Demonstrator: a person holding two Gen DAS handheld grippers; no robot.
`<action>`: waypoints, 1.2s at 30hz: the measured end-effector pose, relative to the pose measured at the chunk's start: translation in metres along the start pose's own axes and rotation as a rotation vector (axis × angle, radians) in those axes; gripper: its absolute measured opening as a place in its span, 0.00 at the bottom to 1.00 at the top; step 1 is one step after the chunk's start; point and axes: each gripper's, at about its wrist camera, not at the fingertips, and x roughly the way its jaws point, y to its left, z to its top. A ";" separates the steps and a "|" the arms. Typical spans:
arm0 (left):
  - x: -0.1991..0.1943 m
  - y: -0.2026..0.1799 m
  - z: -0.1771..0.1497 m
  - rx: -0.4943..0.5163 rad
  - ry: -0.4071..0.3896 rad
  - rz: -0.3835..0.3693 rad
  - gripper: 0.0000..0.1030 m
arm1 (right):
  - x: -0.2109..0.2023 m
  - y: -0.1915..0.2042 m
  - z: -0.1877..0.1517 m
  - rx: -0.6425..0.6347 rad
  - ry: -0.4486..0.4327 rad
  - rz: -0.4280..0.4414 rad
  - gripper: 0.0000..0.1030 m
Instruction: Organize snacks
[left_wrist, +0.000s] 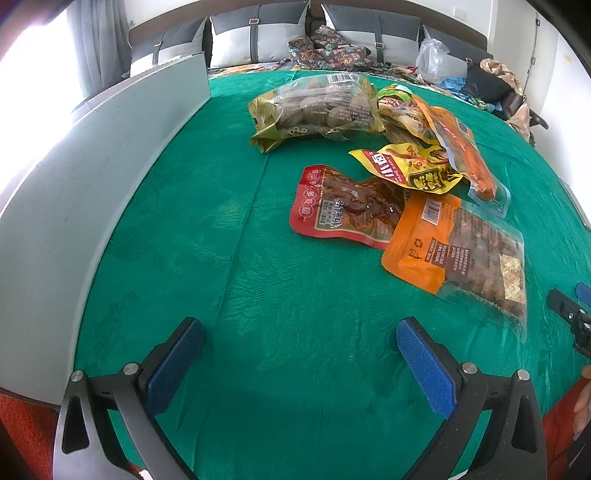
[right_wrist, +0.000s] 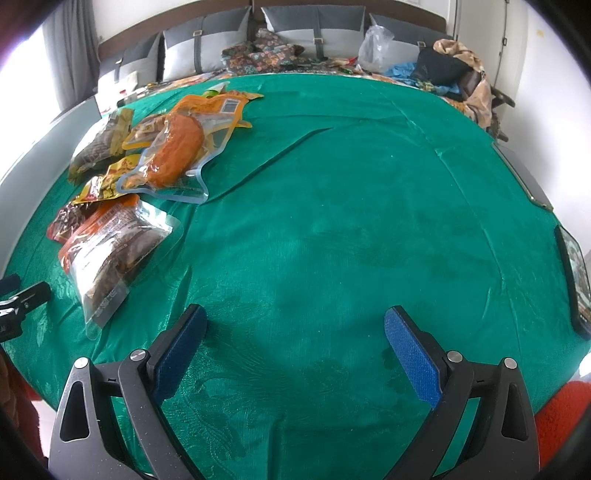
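Observation:
Several snack packets lie in a loose pile on the green tablecloth (left_wrist: 258, 295). In the left wrist view I see a gold bag of round nuts (left_wrist: 317, 109), a red packet (left_wrist: 343, 210), a yellow packet (left_wrist: 410, 168), a clear pack with an orange sausage (left_wrist: 469, 158) and an orange packet of brown snacks (left_wrist: 465, 251). My left gripper (left_wrist: 299, 332) is open and empty, short of the pile. My right gripper (right_wrist: 295, 321) is open and empty over bare cloth; the pile lies to its left, with the orange packet (right_wrist: 110, 243) nearest.
A grey panel (left_wrist: 92, 177) stands along the table's left edge. A dark phone-like object (right_wrist: 572, 273) lies at the right edge. Behind the table is a sofa with grey cushions (right_wrist: 207, 44), patterned cloth and a plastic bag (right_wrist: 375, 44). The right gripper's tip shows at the far right of the left wrist view (left_wrist: 570, 314).

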 end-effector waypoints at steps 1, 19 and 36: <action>0.000 0.000 0.000 0.000 -0.001 0.000 1.00 | 0.000 0.000 0.000 0.000 0.000 0.000 0.96; -0.001 0.001 -0.001 0.003 -0.017 0.000 1.00 | 0.000 0.000 -0.001 0.000 0.000 -0.002 0.96; -0.001 0.000 -0.002 0.003 -0.018 0.001 1.00 | 0.000 0.000 -0.001 -0.001 -0.001 -0.003 0.96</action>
